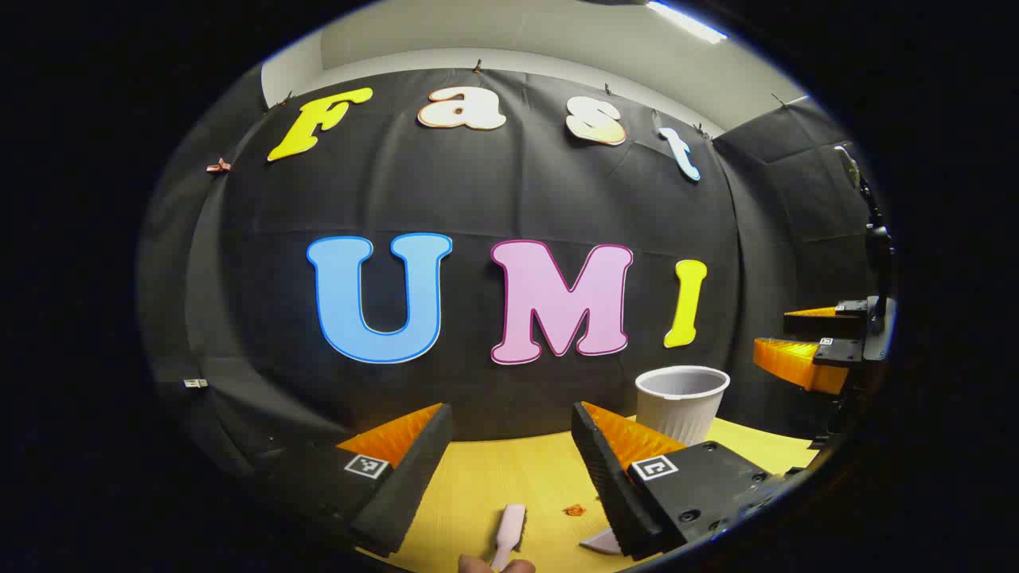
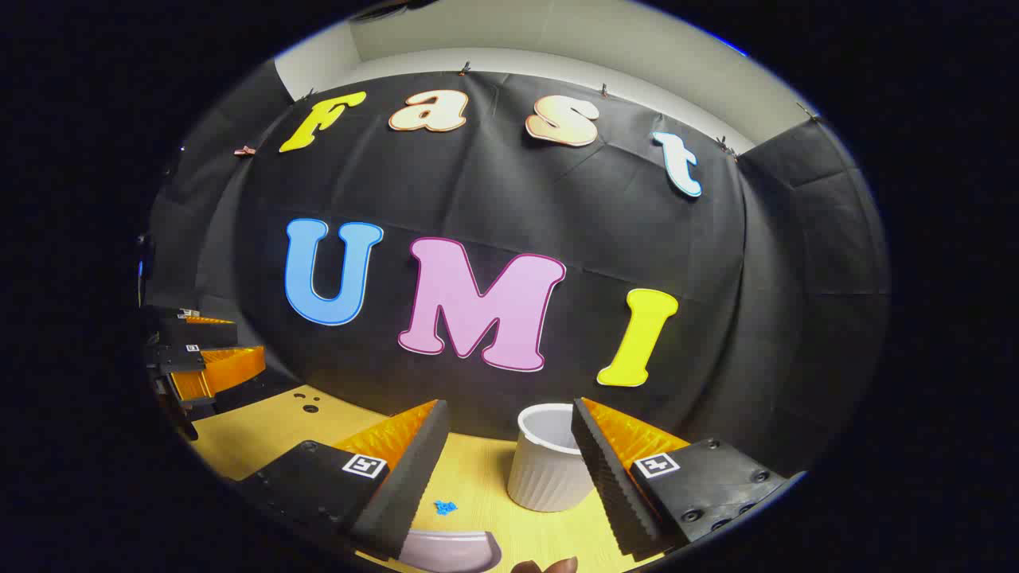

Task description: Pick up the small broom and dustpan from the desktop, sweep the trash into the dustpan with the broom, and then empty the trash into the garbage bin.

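Left jaws: the left gripper (image 1: 509, 477) hung with its fingers spread apart, holding nothing.
Right jaws: the right gripper (image 2: 509, 477) was likewise parted and empty.
Broom: the small pale pink plastic broom (image 1: 509, 532) lay on the yellow wooden desktop (image 1: 493, 477) between the left fingers.
Dustpan: the pale lilac plastic dustpan (image 2: 454, 551) lay beneath the right gripper.
Trash: an orange scrap (image 1: 574, 510); blue bits (image 2: 445, 506).
Bin: the white ribbed plastic garbage bin (image 2: 549, 469) stood near.
Risk: a careless descent could probably scatter the trash or knock the light bin.

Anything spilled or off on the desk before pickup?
Only loose trash: an orange scrap beside the small broom, a blue scrap between dustpan and upright garbage bin. Nothing tipped or damaged.
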`<state>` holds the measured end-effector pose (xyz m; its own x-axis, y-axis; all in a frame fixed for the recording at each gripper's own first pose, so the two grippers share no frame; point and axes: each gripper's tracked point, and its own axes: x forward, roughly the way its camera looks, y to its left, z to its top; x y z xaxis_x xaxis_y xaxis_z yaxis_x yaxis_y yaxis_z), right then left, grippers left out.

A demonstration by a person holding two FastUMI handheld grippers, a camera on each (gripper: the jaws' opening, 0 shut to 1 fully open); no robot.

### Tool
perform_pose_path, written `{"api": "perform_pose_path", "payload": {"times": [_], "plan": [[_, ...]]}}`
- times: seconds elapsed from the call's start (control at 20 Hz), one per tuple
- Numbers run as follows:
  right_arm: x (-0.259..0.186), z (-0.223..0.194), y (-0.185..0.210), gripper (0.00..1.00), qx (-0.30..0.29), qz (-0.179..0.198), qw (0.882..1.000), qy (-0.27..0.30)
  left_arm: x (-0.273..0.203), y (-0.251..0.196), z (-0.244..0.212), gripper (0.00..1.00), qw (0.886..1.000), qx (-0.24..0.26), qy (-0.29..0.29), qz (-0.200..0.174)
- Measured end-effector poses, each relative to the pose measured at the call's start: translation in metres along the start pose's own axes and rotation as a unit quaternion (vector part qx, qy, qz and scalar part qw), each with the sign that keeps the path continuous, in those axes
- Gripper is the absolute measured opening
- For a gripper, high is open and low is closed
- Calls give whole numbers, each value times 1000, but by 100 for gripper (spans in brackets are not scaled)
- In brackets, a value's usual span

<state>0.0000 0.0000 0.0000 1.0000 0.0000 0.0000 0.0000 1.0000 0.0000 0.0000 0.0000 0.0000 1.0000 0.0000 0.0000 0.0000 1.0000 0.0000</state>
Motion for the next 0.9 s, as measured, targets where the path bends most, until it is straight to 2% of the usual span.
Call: {"api": "perform_pose_path", "payload": {"times": [0.7, 0.8, 0.9], "plan": [[-9, -3, 4, 96, -16, 3, 1000, 11, -5, 2, -3, 95, 1000, 3, 5, -3], [-10, -5, 7, 96, -23, 15, 1000, 15, -4, 2, -4, 95, 1000, 7, 7, -5], [-15, -24, 16, 96, -18, 49, 997, 49, -5, 4, -8, 95, 1000, 7, 12, -2]]}}
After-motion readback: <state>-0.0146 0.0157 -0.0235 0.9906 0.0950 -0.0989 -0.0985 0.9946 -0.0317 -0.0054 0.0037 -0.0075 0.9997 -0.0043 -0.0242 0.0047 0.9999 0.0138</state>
